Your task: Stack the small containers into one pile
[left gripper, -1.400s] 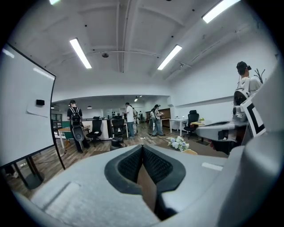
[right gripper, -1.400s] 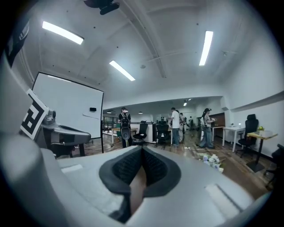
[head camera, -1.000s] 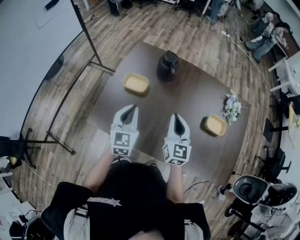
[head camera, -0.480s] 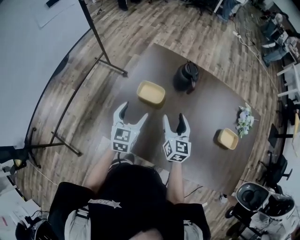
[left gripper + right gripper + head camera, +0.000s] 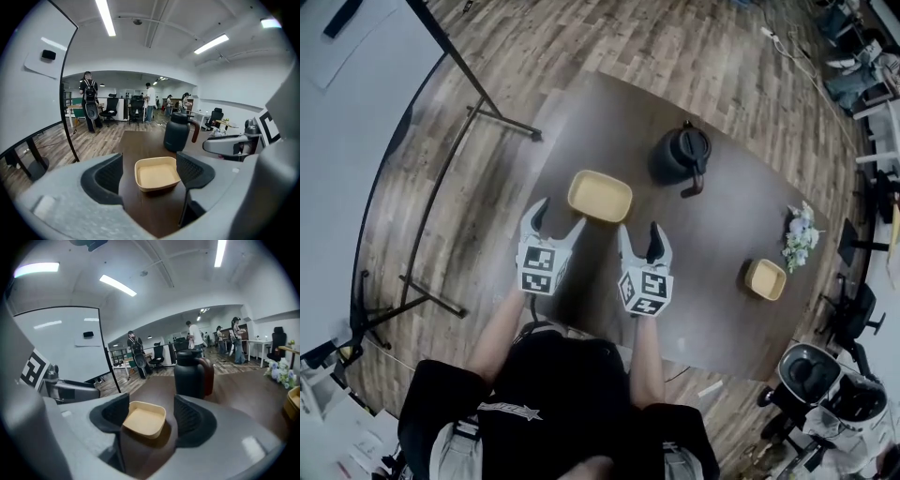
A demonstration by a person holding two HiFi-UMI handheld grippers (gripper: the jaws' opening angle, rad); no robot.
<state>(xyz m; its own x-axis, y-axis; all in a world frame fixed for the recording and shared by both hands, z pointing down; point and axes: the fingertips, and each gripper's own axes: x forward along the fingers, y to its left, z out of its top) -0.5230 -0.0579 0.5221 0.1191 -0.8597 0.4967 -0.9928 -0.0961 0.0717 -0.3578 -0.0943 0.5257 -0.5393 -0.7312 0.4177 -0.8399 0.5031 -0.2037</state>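
Two small tan square containers sit on the dark brown table (image 5: 722,281). One container (image 5: 599,196) (image 5: 157,174) (image 5: 144,419) lies near the table's left part, just beyond both grippers. The other container (image 5: 765,278) (image 5: 294,402) rests at the right, by the flowers. My left gripper (image 5: 556,214) (image 5: 150,173) stands open, its jaws spread, a short way before the near container. My right gripper (image 5: 637,239) (image 5: 149,417) is open too, just right of the left one, nothing between its fingers.
A black jug (image 5: 680,155) (image 5: 178,131) (image 5: 192,373) with a dark red handle stands behind the near container. A small bunch of flowers (image 5: 800,234) (image 5: 280,370) lies at the table's right edge. A whiteboard stand (image 5: 469,112) is left of the table; office chairs and people stand farther off.
Both grippers went from shut to open and moved forward and down over the table toward the near container. The view shifted, so the table sits more to the right.
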